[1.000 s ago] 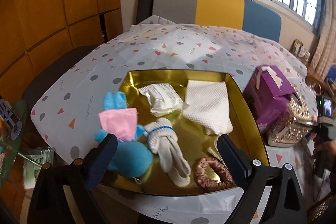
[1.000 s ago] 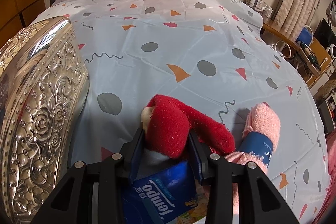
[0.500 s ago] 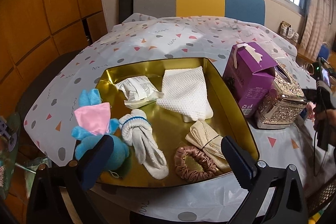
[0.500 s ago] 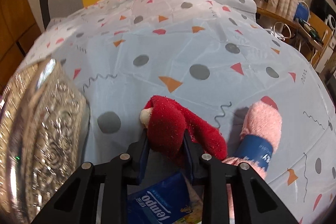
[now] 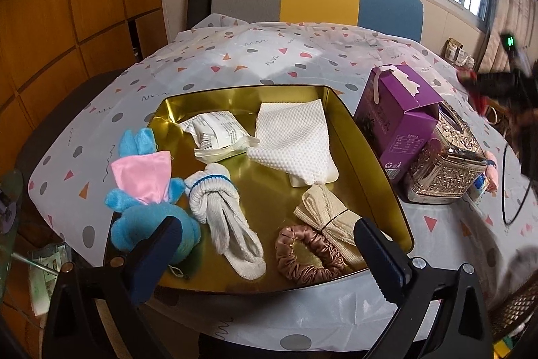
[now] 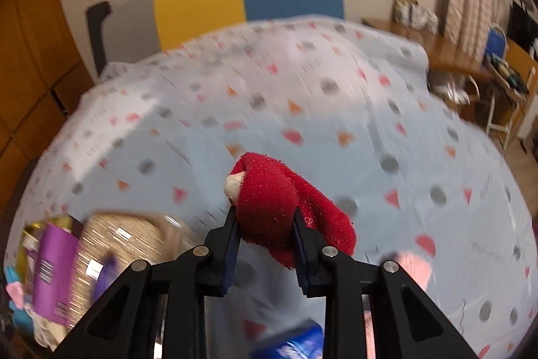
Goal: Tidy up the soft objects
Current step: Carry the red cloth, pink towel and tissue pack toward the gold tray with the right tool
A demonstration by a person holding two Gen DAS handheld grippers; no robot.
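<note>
While the right gripper (image 6: 264, 226) pinches a red fleece soft toy (image 6: 282, 211) between its two dark pads, the toy hangs clear above the spotted, triangle-printed tablecloth (image 6: 302, 110). Its long axis runs from the cream tip at ten o'clock down to the rounded red end at four o'clock, so the pale tip points up and away from the camera. The background of the right wrist view is blurred.

The left gripper (image 5: 265, 253) has its fingers spread wide with nothing between them, hovering at the near edge of a gold rectangular tin tray (image 5: 370, 153). The tray holds one knotted white sock bundle (image 5: 222, 217) at six o'clock, its long axis running eleven to five; one brown satin scrunchie (image 5: 307, 258) at five o'clock; one tied beige lace strip (image 5: 328, 214) just beside it; one white dotted cloth (image 5: 296, 140) at one o'clock; and one white printed packet (image 5: 218, 133) at eleven o'clock. One blue plush rabbit with a pink bib (image 5: 141, 187) straddles the tray's nine o'clock rim, ears pointing to twelve.

At three o'clock of the tray stand one purple cardboard box (image 5: 396, 116) and one embossed silver box (image 5: 447, 170), touching each other.
</note>
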